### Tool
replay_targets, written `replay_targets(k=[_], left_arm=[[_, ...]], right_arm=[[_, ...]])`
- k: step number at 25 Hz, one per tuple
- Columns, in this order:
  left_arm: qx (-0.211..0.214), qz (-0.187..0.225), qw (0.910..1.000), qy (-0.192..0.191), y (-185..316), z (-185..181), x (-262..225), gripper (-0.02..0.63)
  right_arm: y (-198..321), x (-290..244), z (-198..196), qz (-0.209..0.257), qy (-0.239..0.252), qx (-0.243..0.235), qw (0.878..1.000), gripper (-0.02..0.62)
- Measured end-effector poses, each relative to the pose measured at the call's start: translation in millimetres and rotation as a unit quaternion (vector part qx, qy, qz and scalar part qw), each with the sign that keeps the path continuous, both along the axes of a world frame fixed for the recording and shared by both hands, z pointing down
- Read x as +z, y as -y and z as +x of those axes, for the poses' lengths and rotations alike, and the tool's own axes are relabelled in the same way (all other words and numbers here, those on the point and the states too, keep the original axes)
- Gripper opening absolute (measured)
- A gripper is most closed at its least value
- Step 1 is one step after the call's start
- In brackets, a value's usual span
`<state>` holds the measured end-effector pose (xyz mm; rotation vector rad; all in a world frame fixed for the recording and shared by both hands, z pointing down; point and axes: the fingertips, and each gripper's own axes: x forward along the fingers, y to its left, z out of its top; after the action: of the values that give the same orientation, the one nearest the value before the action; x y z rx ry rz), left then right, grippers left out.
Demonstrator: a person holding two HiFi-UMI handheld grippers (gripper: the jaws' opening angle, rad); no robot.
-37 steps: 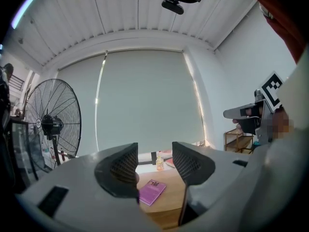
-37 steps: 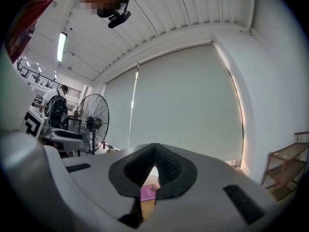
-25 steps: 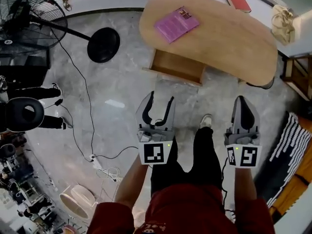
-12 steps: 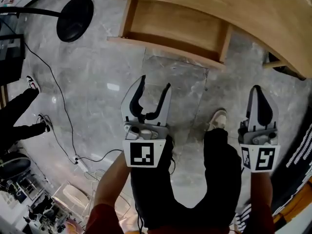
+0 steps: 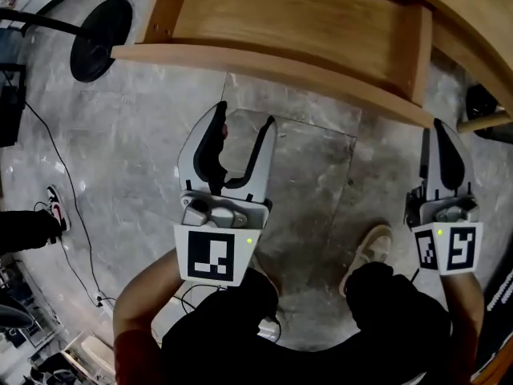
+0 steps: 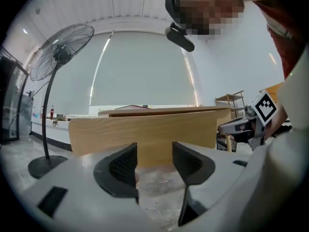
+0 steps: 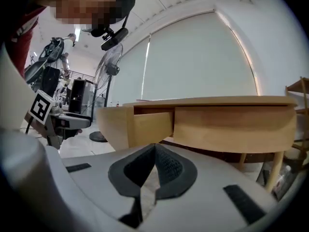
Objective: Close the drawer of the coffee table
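Both grippers have come down lower and nearer to the table since a second ago, so the open, light wooden drawer (image 5: 296, 18) now fills the top of the head view instead of lying far away. It stands pulled out from under the oval, light wooden coffee table (image 5: 481, 22) toward the person, and its inside looks empty as far as I can see. Its long front panel (image 5: 264, 64) runs across just beyond the tips of both tools. The left gripper (image 5: 245, 115) points at the middle part of this panel with its jaws released and well apart, and nothing is between them; it is near the panel but not yet touching. The right gripper (image 5: 441, 127) has its jaws clenched together on nothing and stands near the right end of the panel, also apart from it, as its own view shows. On the far left a black round fan base (image 5: 100, 28) rests on the grey marble floor (image 5: 144, 151). I judge that the push has not begun. Several things can go wrong from here: a push given only at one end may turn the drawer in its runners and jam it, the right tool may slip past the corner, an open left jaw may catch the panel edge, and the table may slide on the smooth floor.
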<state>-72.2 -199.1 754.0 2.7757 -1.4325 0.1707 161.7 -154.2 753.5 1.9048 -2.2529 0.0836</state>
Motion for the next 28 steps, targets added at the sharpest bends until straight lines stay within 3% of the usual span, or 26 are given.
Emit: replay_targets(k=[5,13,28], left_arm=[[0.012,-0.005,0.9998,0.014,6.0,12.1,16.8,0.21],[-0.021,-0.019,0.9994,-0.019,12.0,12.1,27.1,0.226],[-0.018,-0.005,0.9998,-0.012,26.7,22.8,19.0,0.237]], right_arm=[[-3.0,1.9,2.8,0.01,0.011,0.012,1.0,-0.003],[0.6,1.1,14.5,0.028,0.046,0.048,0.997,-0.003],[3.7,6.4,5.3,0.022,0.058,0.031,0.998,-0.003]])
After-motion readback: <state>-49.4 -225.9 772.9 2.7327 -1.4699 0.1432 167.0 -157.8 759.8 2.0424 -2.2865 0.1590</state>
